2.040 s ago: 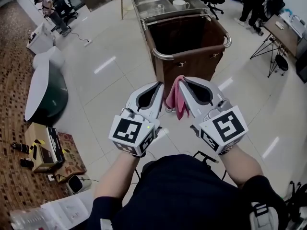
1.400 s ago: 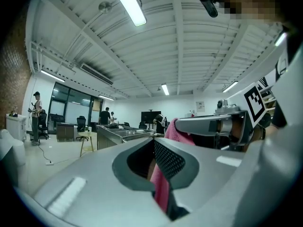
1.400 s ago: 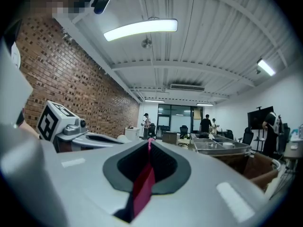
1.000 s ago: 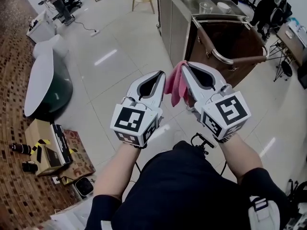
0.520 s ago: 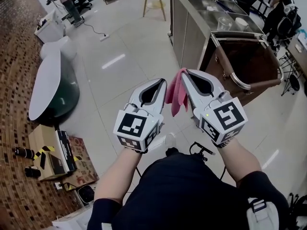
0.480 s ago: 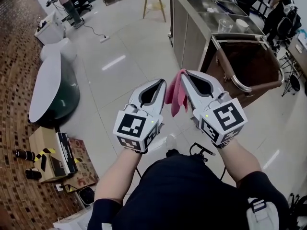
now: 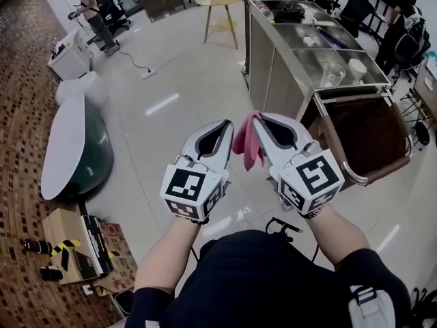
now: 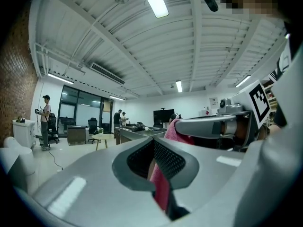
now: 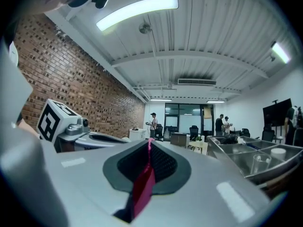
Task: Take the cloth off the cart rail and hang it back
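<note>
Your left gripper (image 7: 224, 126): jaws clamped together on the pink cloth (image 7: 246, 142).
Your right gripper (image 7: 259, 118): jaws pinched on the same cloth, which hangs at your 12 o'clock.
Cart rail (image 7: 339, 157): 2 o'clock, apart from the cloth.

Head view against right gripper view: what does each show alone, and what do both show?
Only the head view: a cardboard box on the floor and the person's forearms. Only the right gripper view: a brick wall and ceiling lamps. Both: the pink cloth clamped in the right tool, the left tool and a glass on the steel counter.
</note>
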Motion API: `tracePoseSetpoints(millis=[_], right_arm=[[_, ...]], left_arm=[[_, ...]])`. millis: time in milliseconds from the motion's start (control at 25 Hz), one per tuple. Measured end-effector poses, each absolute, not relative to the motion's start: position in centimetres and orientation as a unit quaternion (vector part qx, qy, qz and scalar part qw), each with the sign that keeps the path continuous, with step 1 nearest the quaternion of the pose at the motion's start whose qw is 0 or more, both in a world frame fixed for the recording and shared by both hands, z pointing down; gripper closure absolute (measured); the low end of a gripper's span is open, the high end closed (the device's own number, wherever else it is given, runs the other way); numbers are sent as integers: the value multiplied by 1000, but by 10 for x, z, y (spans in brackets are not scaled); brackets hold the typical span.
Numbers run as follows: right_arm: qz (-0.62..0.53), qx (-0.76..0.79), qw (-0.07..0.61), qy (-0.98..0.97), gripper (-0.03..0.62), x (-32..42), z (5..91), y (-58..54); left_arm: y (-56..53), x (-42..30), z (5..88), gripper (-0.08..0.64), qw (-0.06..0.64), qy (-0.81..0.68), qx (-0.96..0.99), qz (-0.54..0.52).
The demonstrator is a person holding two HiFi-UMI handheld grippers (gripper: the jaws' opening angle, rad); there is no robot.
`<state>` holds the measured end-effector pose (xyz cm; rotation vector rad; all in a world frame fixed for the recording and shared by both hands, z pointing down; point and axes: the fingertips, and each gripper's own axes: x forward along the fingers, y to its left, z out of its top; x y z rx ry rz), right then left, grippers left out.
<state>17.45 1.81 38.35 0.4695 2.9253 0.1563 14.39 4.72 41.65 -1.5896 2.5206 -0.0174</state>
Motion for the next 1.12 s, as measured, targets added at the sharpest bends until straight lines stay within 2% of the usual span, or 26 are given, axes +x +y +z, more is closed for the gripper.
tracePoseSetpoints(millis=[600, 1120], right_arm=[[48, 102, 81, 990, 581, 47, 371, 7], [57, 33, 81, 995, 581, -94, 329, 132]], left_arm=[[39, 7, 412, 558, 74, 813, -577, -9], [166, -133, 370, 558, 85, 773, -629, 3]])
